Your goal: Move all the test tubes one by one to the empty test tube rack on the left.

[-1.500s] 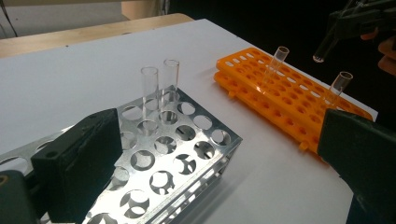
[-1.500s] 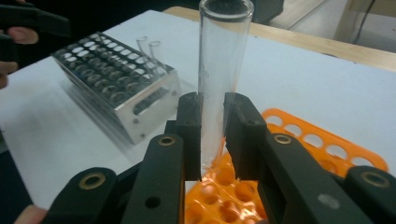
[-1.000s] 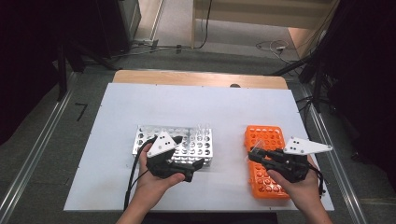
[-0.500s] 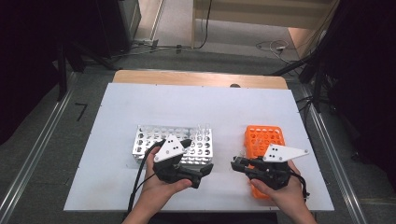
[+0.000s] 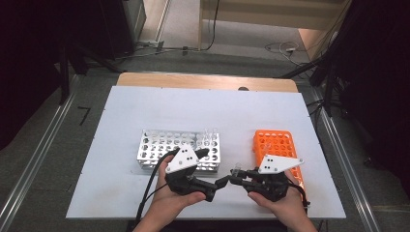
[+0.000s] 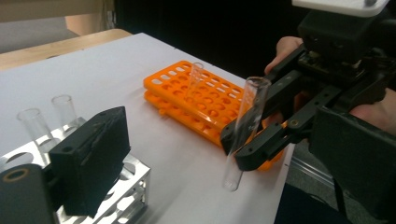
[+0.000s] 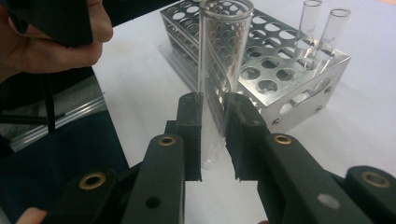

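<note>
Behind the left gripper [image 5: 218,184] stands a silver perforated metal tube rack [image 5: 159,145] with two clear glass tubes [image 5: 211,134] upright at its far corner. This gripper's jaws, gaping apart with nothing between them, have just been closing slightly. Facing it, just beside, the right gripper [image 5: 235,175] clamps a clear glass test tube [image 7: 219,70] upright. Behind that gripper lies an orange plastic tube rack [image 5: 275,142].

We are seeing a bright orange rack [image 5: 275,145] and a shiny silver metal rack [image 5: 164,147] lying on a white table [image 5: 145,106]. We are holding a clear glass tube [image 7: 219,70] in the black right gripper [image 7: 214,140].
</note>
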`<state>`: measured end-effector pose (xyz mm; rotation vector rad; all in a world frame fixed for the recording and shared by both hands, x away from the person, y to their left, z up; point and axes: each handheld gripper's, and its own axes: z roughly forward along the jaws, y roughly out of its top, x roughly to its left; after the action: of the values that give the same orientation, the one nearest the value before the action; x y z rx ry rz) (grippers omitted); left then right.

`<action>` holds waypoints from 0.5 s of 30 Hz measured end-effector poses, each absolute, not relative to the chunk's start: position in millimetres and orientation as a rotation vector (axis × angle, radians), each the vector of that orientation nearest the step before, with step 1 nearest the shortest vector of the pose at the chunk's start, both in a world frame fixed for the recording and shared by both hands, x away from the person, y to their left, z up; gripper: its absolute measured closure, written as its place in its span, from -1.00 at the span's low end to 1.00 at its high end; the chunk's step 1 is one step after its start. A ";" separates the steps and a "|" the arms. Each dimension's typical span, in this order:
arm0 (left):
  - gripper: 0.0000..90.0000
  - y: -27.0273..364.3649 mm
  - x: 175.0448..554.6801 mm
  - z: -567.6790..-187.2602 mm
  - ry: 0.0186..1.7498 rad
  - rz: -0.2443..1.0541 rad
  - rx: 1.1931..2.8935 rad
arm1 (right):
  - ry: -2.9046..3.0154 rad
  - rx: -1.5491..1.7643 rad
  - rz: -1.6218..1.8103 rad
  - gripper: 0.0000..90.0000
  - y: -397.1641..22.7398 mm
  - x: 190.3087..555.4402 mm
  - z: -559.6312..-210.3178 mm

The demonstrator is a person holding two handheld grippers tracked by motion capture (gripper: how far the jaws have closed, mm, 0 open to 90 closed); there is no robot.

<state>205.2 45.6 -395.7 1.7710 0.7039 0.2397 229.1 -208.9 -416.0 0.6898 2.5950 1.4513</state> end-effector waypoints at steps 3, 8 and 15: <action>-0.77 42.6 204.1 -395.2 0.692 0.229 1.771 | 2.606 0.680 1.451 0.65 -206.0 228.2 -417.2; -0.52 34.7 201.6 -395.4 0.678 0.227 1.787 | 2.619 0.659 1.452 0.65 -200.8 226.3 -418.1; -0.03 27.6 198.9 -397.0 0.662 0.236 1.809 | 2.631 0.632 1.456 0.65 -195.9 223.7 -418.5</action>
<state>198.9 27.6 -397.0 1.8087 0.6618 0.2364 223.7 -195.9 -418.5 0.6321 2.6305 1.4559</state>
